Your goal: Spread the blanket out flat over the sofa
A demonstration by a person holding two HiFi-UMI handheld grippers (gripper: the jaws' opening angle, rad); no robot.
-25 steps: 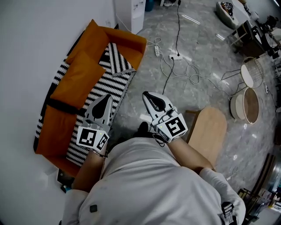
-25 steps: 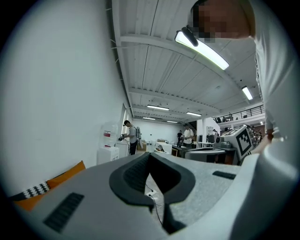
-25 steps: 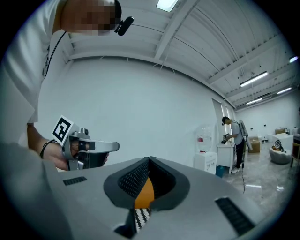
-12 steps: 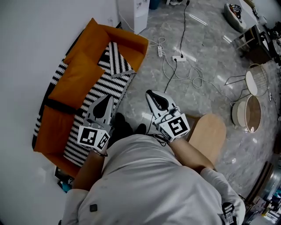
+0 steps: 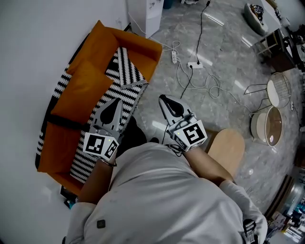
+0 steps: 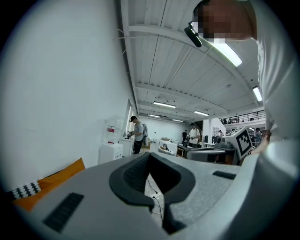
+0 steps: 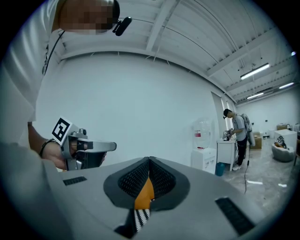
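Note:
An orange sofa (image 5: pixel 81 86) stands against the white wall at the left of the head view. A black-and-white striped blanket (image 5: pixel 119 93) lies along its seat, with one end folded up by the far armrest. My left gripper (image 5: pixel 116 101) hovers over the blanket's near edge, its jaws shut and empty. My right gripper (image 5: pixel 163 98) hangs over the grey floor right of the sofa, also shut and empty. In the right gripper view the sofa (image 7: pixel 146 192) and blanket (image 7: pixel 142 216) show through the jaw opening, and the left gripper (image 7: pixel 112 146) is at the left.
White cables and a power strip (image 5: pixel 193 64) trail over the floor beyond the sofa. A wooden stool (image 5: pixel 228 147) stands by my right arm, round baskets (image 5: pixel 267 126) further right. A white cabinet (image 5: pixel 143 14) sits past the sofa. People (image 6: pixel 138 133) stand far off.
The view has drifted slightly, and the left gripper now sits a little further over the blanket. Both grippers stay shut and empty, held side by side.

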